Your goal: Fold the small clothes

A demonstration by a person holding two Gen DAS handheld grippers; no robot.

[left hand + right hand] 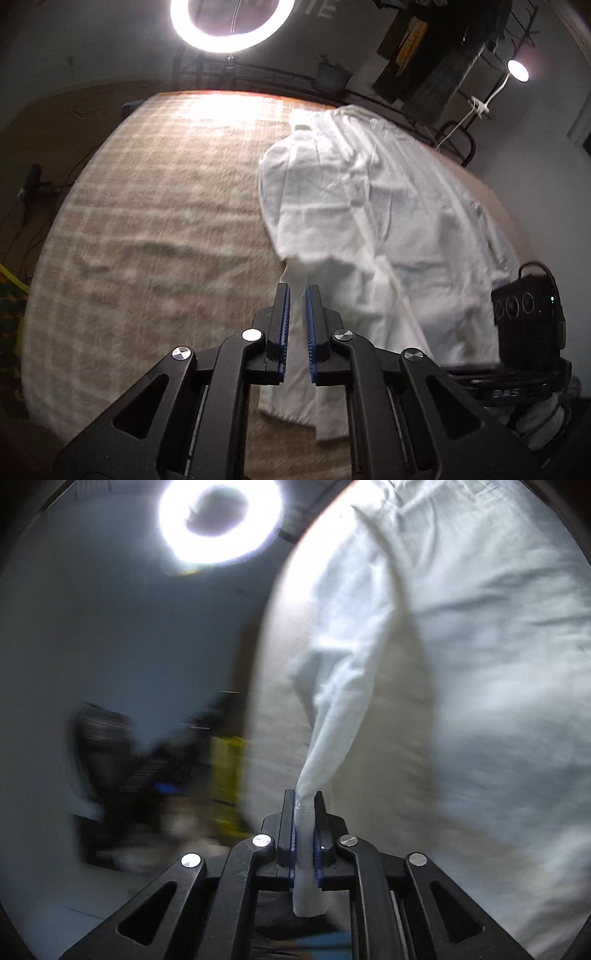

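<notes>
White garment [369, 221] lies spread over the right half of a surface covered with a tan checked cloth [155, 221], its near hem hanging close to the front edge; whether that surface is a bench or a bed cannot be told. In the right wrist view the right gripper [304, 834] is clamped on a twisted, rope-like end of the fabric, with a short tail poking out behind the pads. The left gripper [297, 321] stands with its jaws only narrowly apart, hovering just above a near fold, and nothing shows pinched between them. The likely trouble is that the right-hand hold is on a bunched twist rather than a flat edge, so pulling may drag the whole garment sideways, wrinkle it, or let the twist slip free. With only one end held, the fold would probably come out skewed. The left gripper, so nearly closed, might also push the cloth instead of taking it. Both views are blurred, so finer detail is uncertain.
</notes>
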